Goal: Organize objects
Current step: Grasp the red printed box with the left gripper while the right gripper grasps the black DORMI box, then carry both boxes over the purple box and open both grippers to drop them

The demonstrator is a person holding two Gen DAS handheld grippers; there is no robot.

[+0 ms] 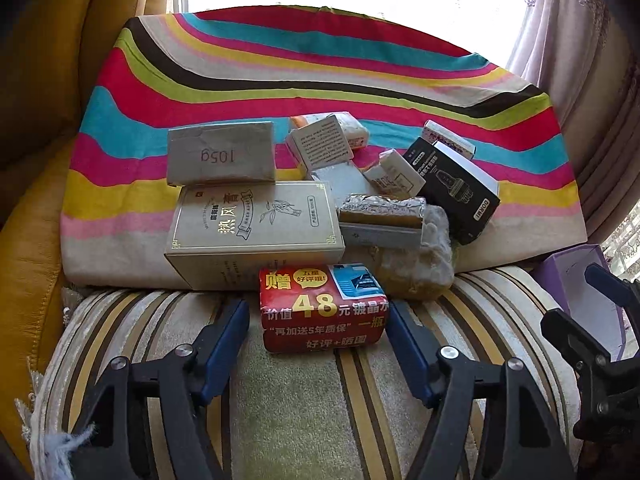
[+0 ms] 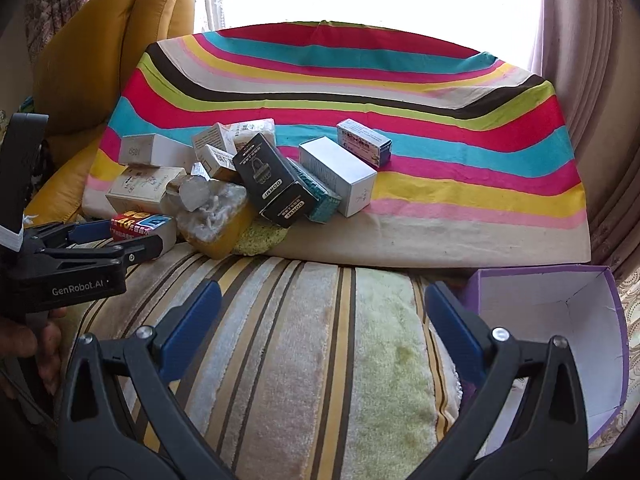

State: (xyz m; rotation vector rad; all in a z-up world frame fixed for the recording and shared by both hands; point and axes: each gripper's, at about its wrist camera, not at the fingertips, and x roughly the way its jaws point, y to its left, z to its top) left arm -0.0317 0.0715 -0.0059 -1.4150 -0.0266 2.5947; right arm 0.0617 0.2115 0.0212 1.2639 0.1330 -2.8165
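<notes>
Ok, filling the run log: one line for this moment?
left tongs open astride red box | right tongs open, empty | purple box by right tongs

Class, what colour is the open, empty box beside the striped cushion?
Purple outside, white inside: the open box shows best in the right wrist view.

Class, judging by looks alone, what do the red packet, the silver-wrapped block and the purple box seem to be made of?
Red packet: glossy printed wrapper, probably plastic film; it has rounded, shiny edges. Silver-wrapped block: looks like crinkled metallic foil. Purple box: likely matte cardboard, with folded creases inside.
</notes>
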